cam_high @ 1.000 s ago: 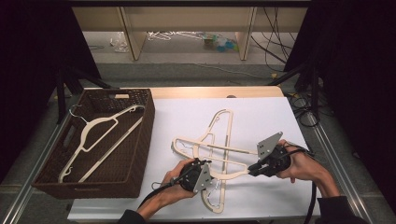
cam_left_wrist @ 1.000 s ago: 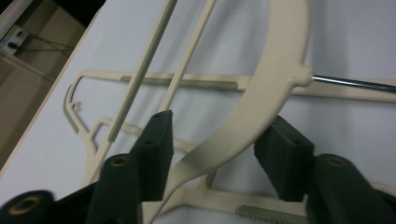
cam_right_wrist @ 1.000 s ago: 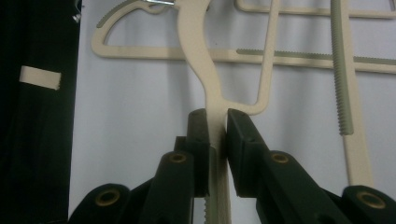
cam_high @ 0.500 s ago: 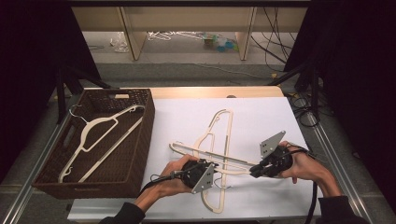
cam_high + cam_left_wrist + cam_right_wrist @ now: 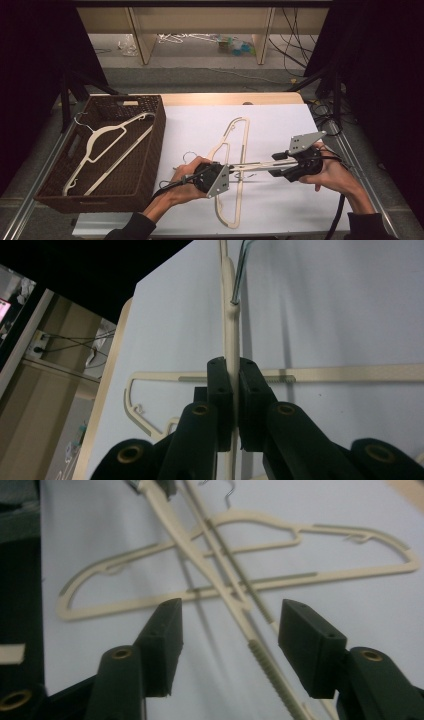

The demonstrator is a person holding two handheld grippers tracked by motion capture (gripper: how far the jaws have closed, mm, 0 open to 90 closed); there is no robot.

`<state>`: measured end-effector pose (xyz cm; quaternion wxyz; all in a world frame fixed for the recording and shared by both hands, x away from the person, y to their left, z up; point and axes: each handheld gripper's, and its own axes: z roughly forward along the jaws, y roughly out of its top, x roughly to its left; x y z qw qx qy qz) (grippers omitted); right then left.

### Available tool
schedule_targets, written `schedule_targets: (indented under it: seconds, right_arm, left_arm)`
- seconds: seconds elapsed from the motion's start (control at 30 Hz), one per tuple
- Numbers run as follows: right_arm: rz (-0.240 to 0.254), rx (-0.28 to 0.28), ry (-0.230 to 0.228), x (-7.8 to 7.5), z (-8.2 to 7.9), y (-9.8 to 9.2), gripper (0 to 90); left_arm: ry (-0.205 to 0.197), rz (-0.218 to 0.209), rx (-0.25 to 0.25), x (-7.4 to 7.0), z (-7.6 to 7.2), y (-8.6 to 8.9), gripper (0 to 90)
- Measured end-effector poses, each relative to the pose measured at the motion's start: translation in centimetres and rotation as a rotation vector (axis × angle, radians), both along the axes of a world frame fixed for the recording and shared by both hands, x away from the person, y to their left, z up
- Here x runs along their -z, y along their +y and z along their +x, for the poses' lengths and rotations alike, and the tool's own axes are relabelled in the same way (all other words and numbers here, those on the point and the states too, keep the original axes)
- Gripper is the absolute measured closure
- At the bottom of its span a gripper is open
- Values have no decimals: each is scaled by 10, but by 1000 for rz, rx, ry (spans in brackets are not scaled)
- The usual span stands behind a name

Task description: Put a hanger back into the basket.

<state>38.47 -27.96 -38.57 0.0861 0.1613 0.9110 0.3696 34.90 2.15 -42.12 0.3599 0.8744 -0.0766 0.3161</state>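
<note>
White table (image 5: pixel 280 125): left gripper (image 5: pixel 226 176) has clamped the lifted hanger (image 5: pixel 230 340); right gripper (image 5: pixel 227 630), jaws just opened, has released it for the basket (image 5: pixel 155 145).

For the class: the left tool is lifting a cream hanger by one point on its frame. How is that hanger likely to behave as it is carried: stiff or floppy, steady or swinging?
The lifted hanger is probably stiff: it spans toward the right tool without visible sag. Its thin open frame suggests it is light. Gripped at one point by the left tool, it may pivot or swing, and its metal hook could catch the hanger on the table.
</note>
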Motion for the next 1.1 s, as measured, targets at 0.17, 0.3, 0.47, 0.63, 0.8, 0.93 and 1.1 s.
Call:
schedule_targets:
  seconds: [0.17,0.3,0.47,0.63,0.8,0.93,1.1]
  right_arm:
    - [68,68,-60,-17,-4,1,384]
    - [138,141,-96,-33,-11,0,363]
    - [198,212,-98,-43,-22,-2,284]
    - [225,228,-86,-40,-36,1,267]
    - [207,225,-65,-27,-43,5,266]
    - [185,206,-31,-11,-48,8,265]
    - [193,198,-7,2,-53,6,260]
  left_arm:
    - [73,-39,-77,-14,7,6,859]
    - [166,-119,-170,-32,16,16,859]
    - [267,-221,-220,-51,19,29,859]
    - [403,-318,-301,-69,25,46,859]
    - [459,-375,-336,-81,28,58,860]
    - [543,-454,-362,-104,27,75,860]
    - [602,-510,-376,-126,24,90,860]
